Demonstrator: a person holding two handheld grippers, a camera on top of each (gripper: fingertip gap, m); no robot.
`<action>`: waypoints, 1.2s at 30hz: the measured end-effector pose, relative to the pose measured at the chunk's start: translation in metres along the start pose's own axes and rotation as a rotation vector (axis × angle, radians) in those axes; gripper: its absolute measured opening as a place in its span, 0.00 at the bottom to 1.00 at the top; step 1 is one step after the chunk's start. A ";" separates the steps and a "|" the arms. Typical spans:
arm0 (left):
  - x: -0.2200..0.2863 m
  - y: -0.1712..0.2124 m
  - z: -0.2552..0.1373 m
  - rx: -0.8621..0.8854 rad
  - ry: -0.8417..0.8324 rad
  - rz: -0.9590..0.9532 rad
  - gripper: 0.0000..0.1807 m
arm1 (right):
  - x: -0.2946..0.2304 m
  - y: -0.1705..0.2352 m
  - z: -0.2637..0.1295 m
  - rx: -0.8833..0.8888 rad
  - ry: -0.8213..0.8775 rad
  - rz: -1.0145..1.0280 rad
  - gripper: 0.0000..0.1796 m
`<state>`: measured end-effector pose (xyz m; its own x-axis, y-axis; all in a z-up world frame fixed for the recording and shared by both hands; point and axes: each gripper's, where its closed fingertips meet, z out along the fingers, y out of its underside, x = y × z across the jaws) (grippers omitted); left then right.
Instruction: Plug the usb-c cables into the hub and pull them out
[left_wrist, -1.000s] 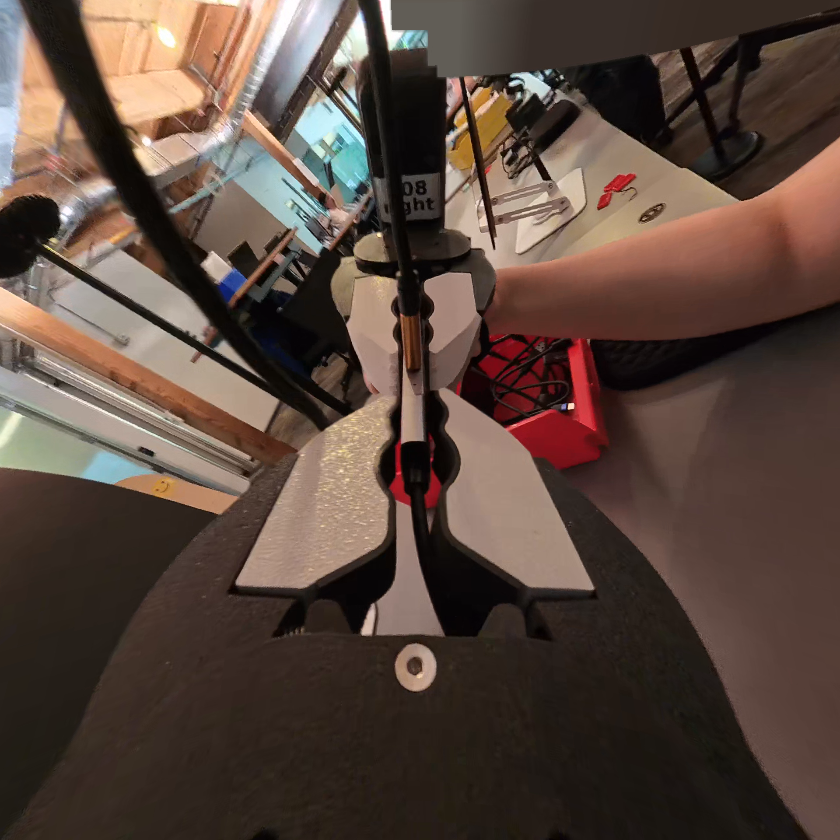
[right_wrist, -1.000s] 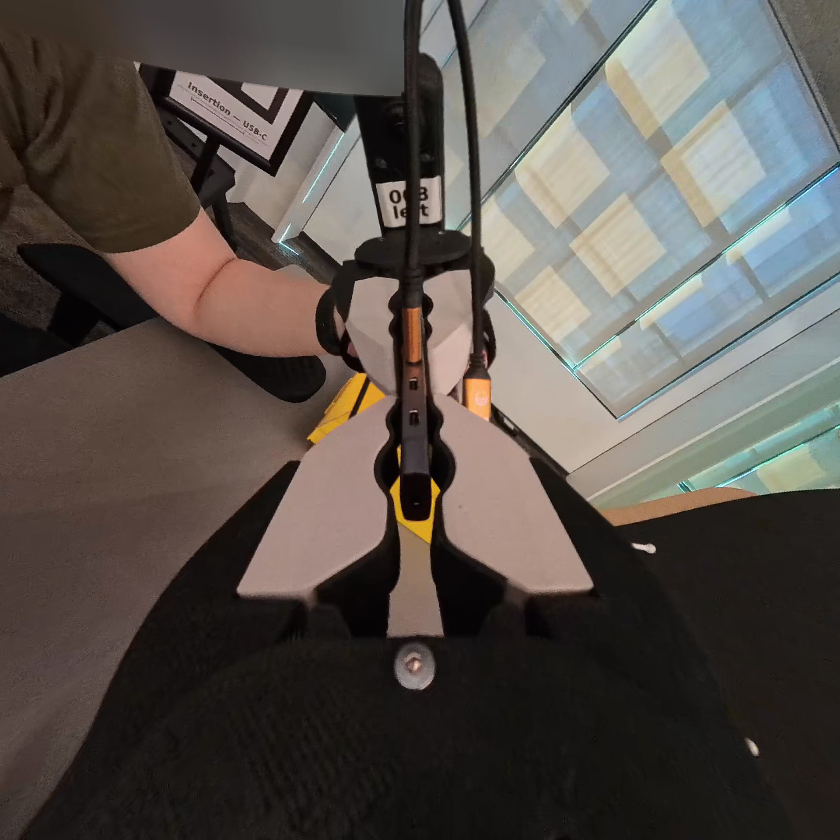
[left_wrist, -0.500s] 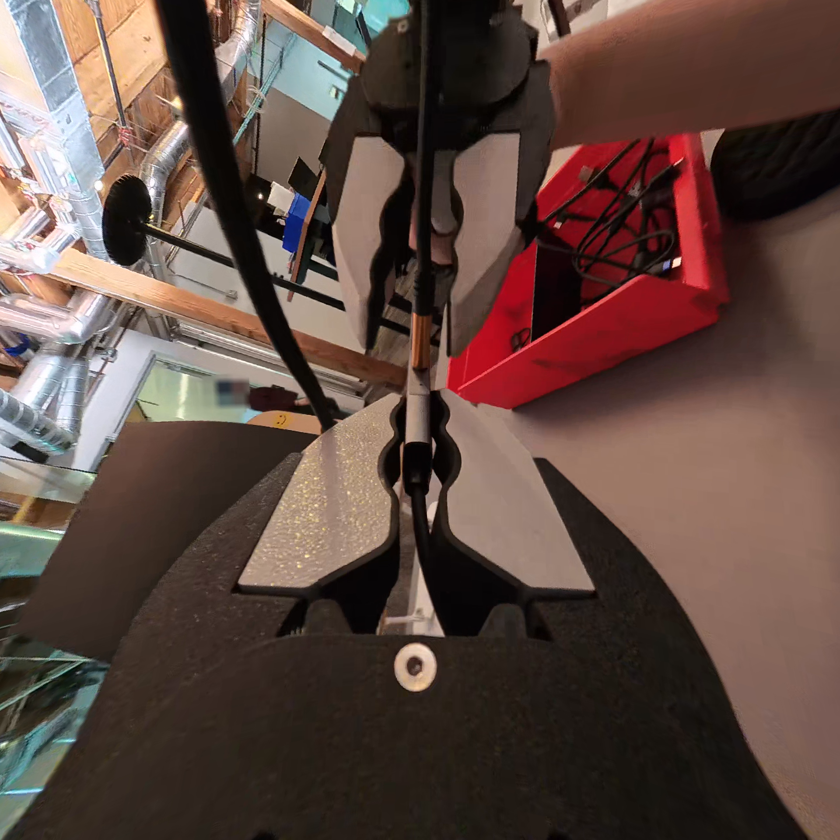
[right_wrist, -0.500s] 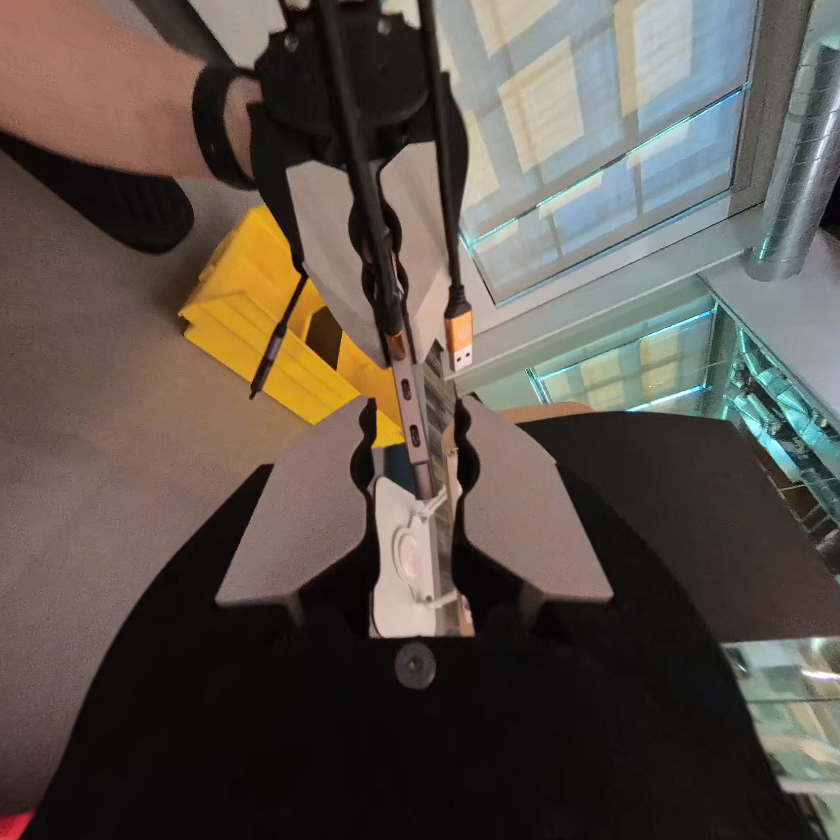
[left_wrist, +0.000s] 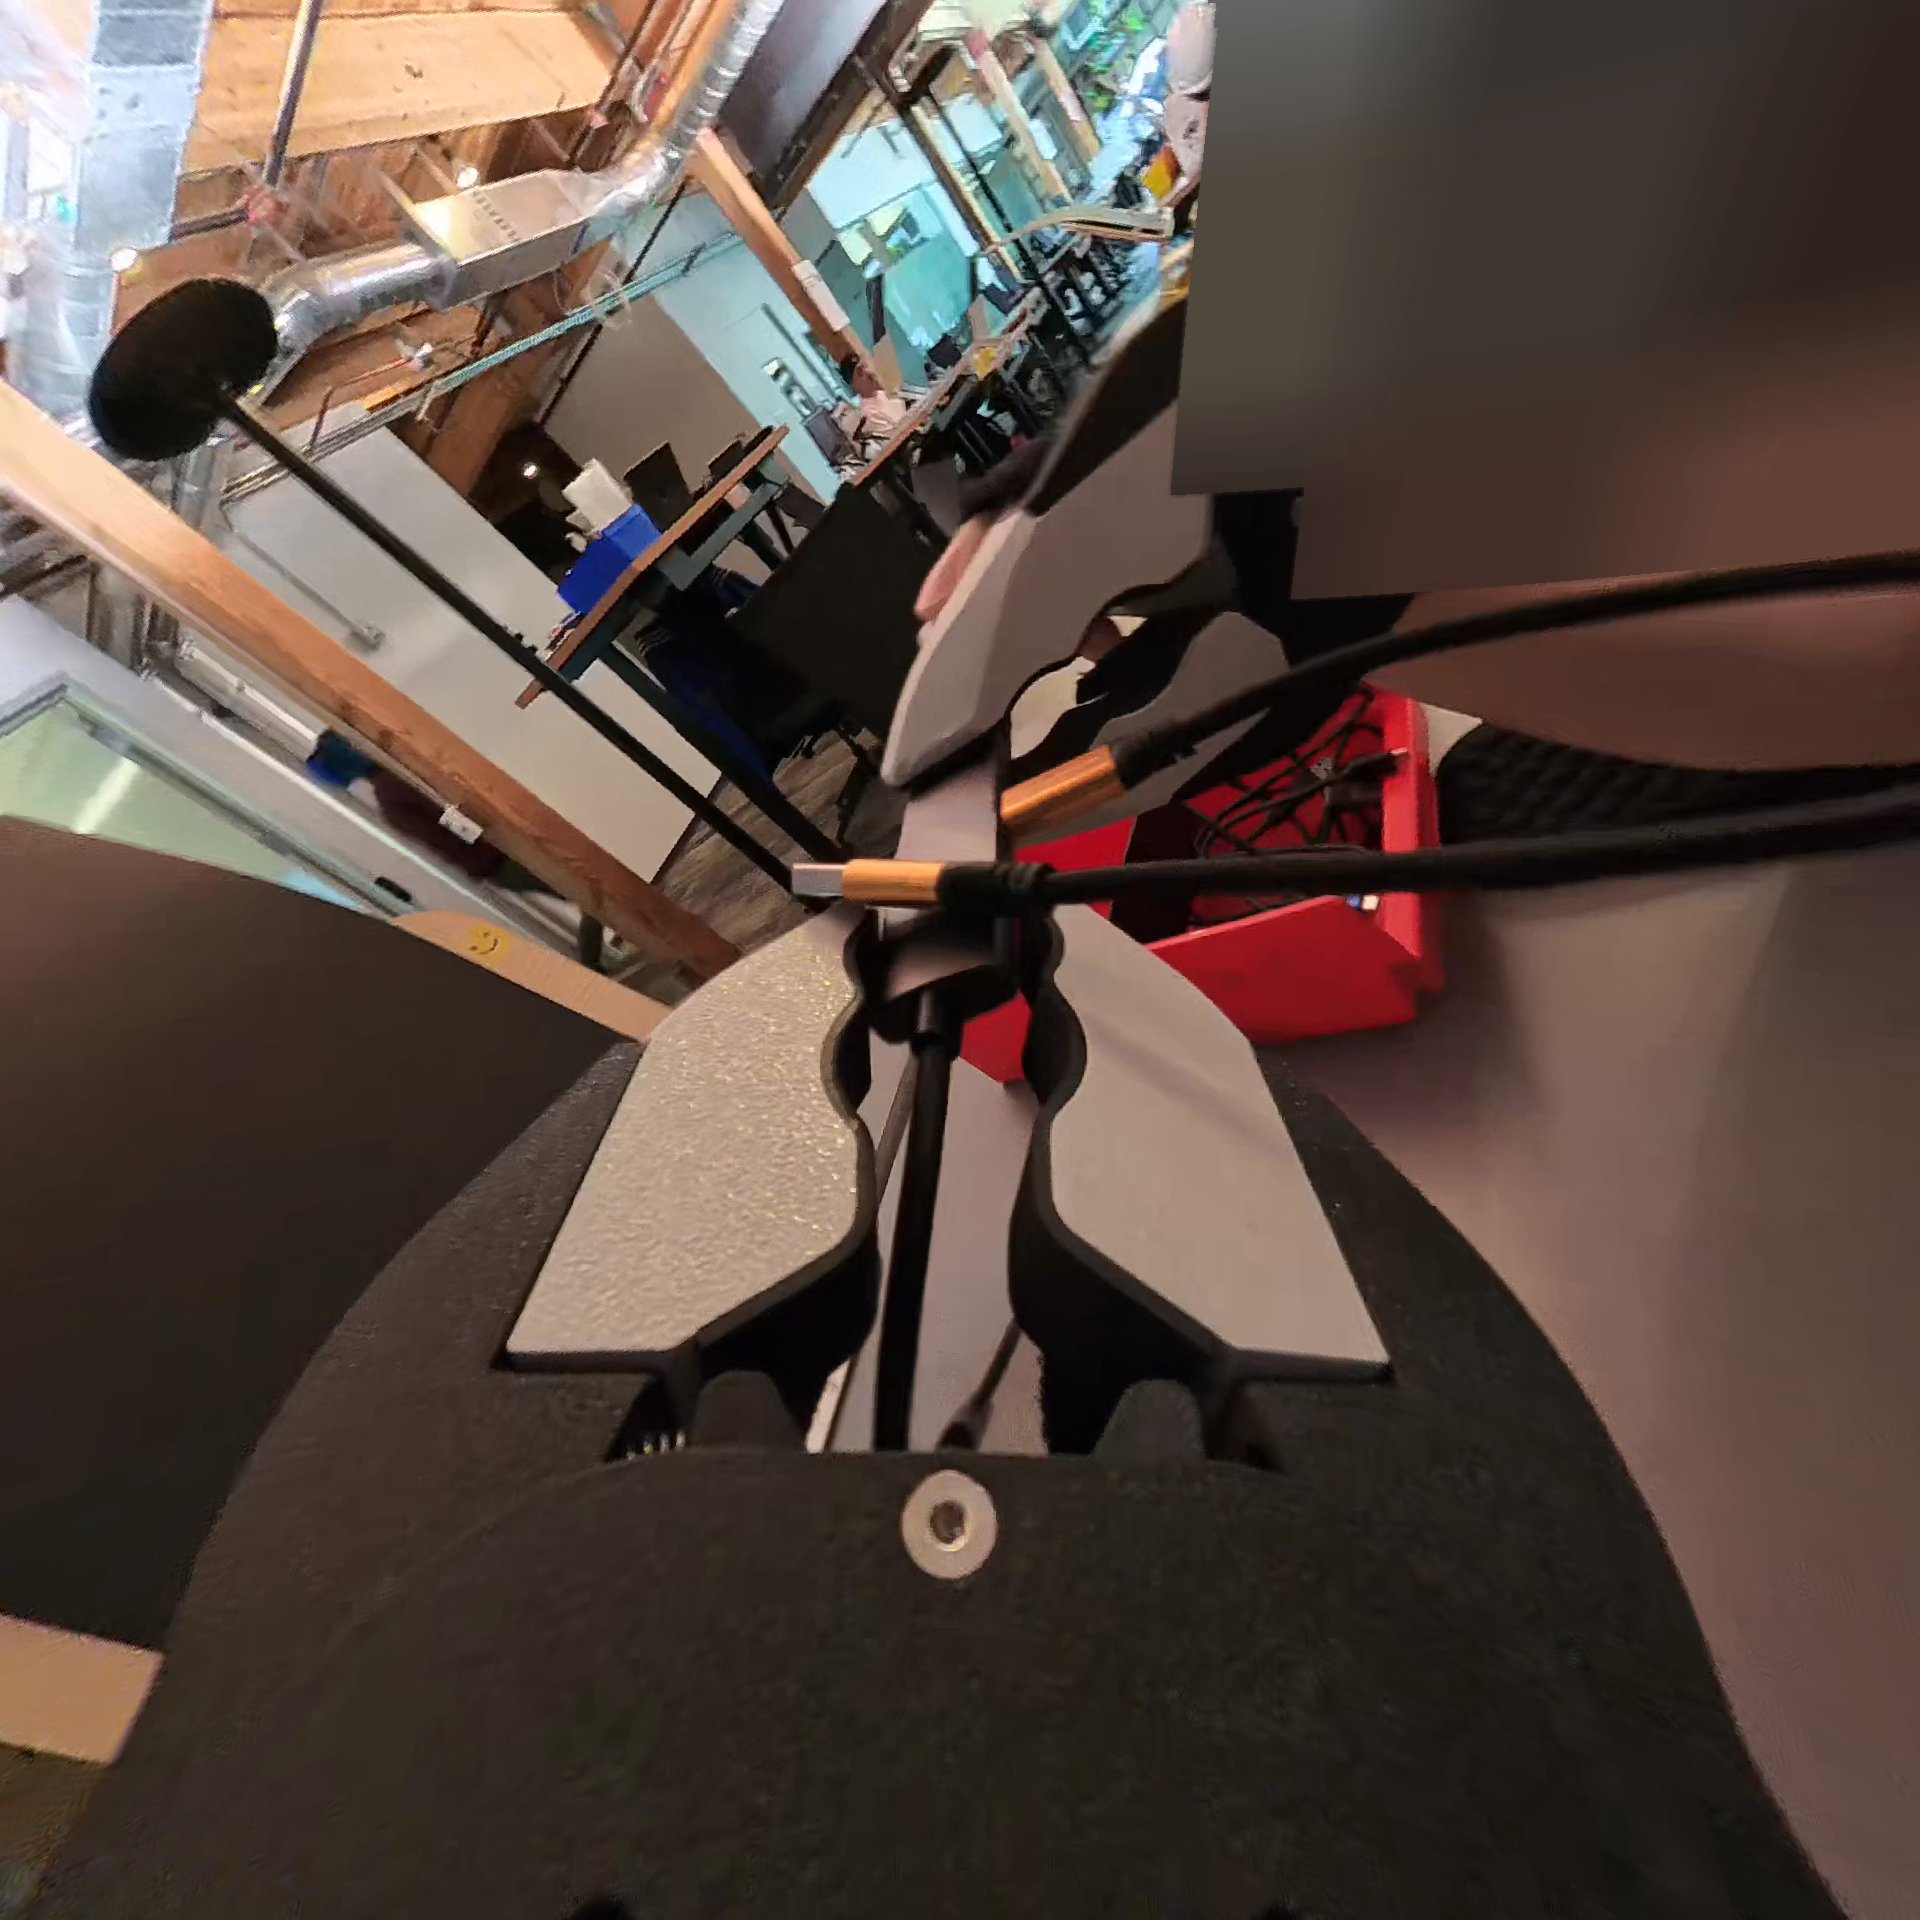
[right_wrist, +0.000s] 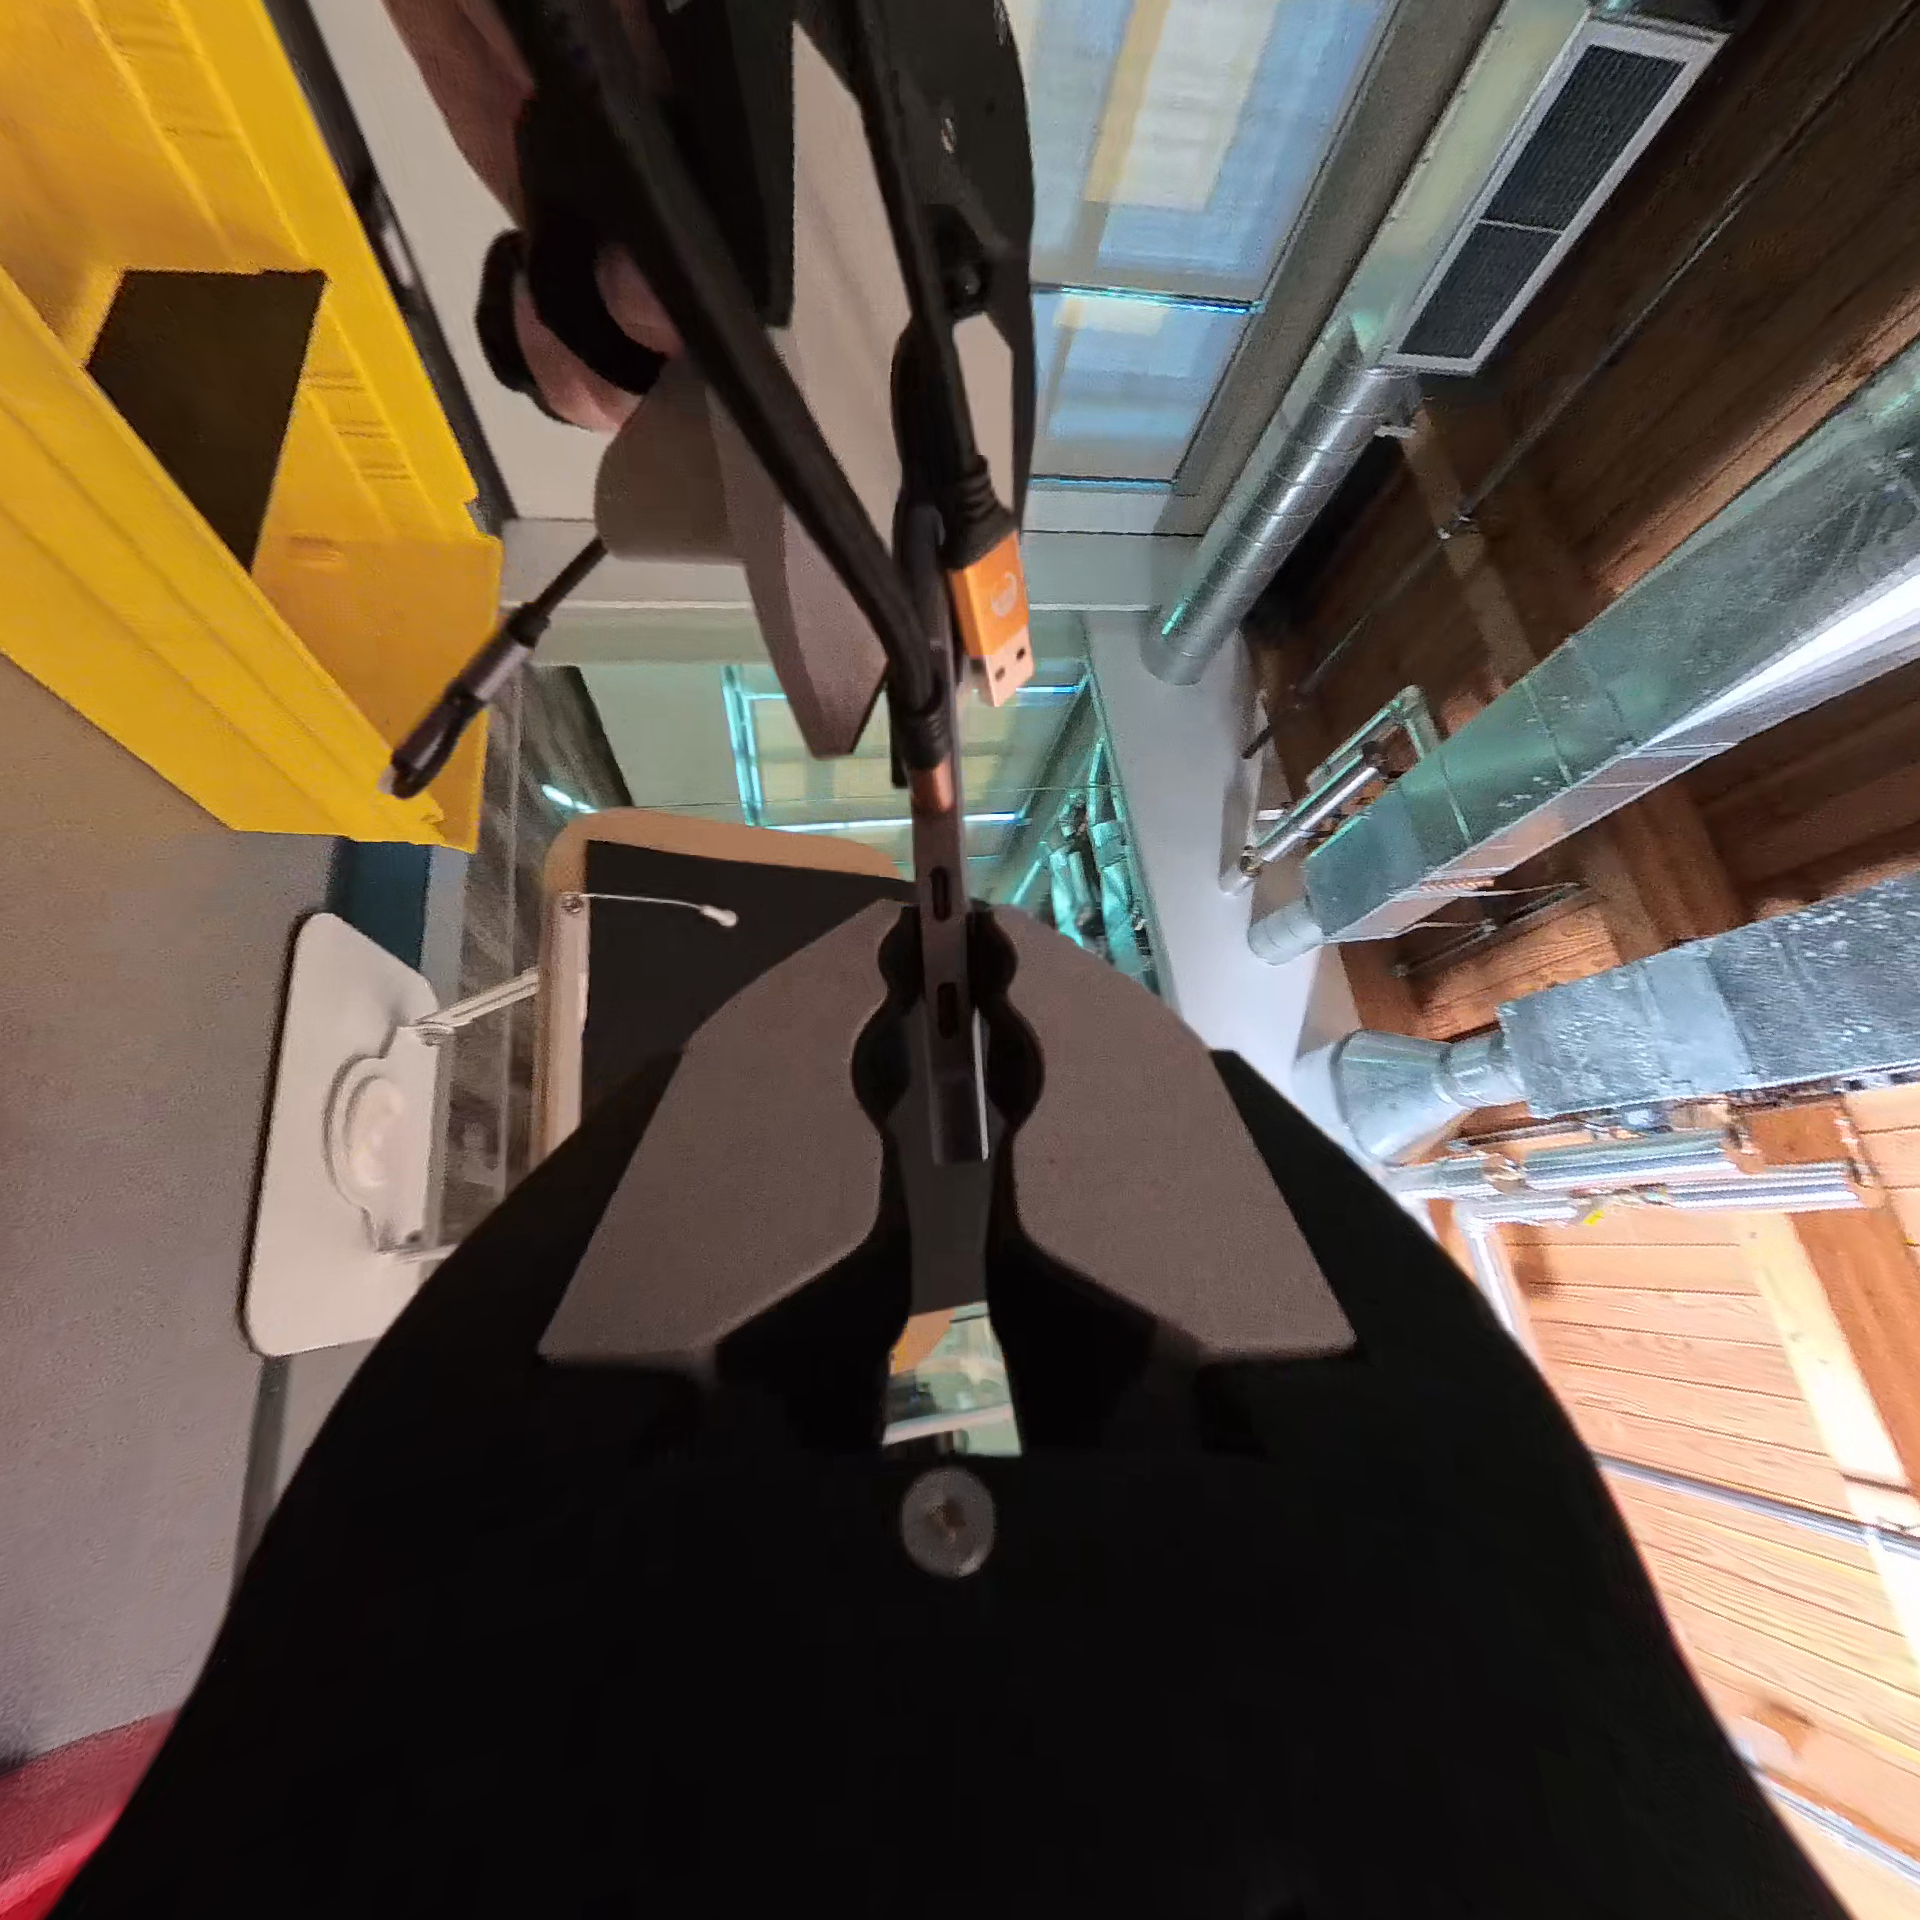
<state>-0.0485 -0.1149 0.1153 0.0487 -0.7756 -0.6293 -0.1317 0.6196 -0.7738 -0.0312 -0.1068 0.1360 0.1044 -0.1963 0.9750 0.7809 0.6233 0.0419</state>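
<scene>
My right gripper (right_wrist: 945, 914) is shut on the slim grey hub (right_wrist: 948, 1039), whose port edge faces the camera. A black cable's copper-collared USB-C plug (right_wrist: 930, 779) sits in the hub's far end, and the cable's orange USB-A plug (right_wrist: 992, 623) dangles beside it. In the left wrist view my left gripper (left_wrist: 951, 930) has its jaws a little apart around the hub's dark tail end (left_wrist: 940, 966). The hub's own cable runs down between them. The copper plug (left_wrist: 1060, 784) and the loose plug (left_wrist: 894, 881) lie just beyond the tips. The right gripper's finger (left_wrist: 977, 644) is behind them.
A red bin (left_wrist: 1299, 935) holding cables sits on the grey table (left_wrist: 1558, 1247). A yellow bin (right_wrist: 156, 520) and a white stand (right_wrist: 312, 1143) are on the left of the right wrist view. A dark connector (right_wrist: 457, 707) dangles on a thin cable. Both cables stretch to the right. Left and right tips are no more than a few centimetres apart.
My right gripper was open around the hub half a second ago and is now closed on it. My left gripper's jaws have widened. Both views have swung and the cables now cross sideways.
</scene>
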 end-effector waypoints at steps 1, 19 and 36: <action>-0.001 0.000 0.000 0.009 0.006 -0.033 0.13 | 0.001 -0.001 0.000 0.001 0.019 -0.018 0.06; 0.004 -0.024 -0.003 0.179 0.096 -0.221 0.16 | 0.018 -0.007 -0.006 0.011 0.200 -0.109 0.06; -0.004 -0.024 0.000 0.178 0.036 -0.211 0.13 | 0.019 0.001 -0.004 -0.030 0.215 -0.135 0.06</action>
<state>-0.0457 -0.1270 0.1365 0.0212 -0.8914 -0.4527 0.0541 0.4532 -0.8898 -0.0265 -0.1129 0.1539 0.1237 -0.4350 0.8919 0.8142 0.5583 0.1593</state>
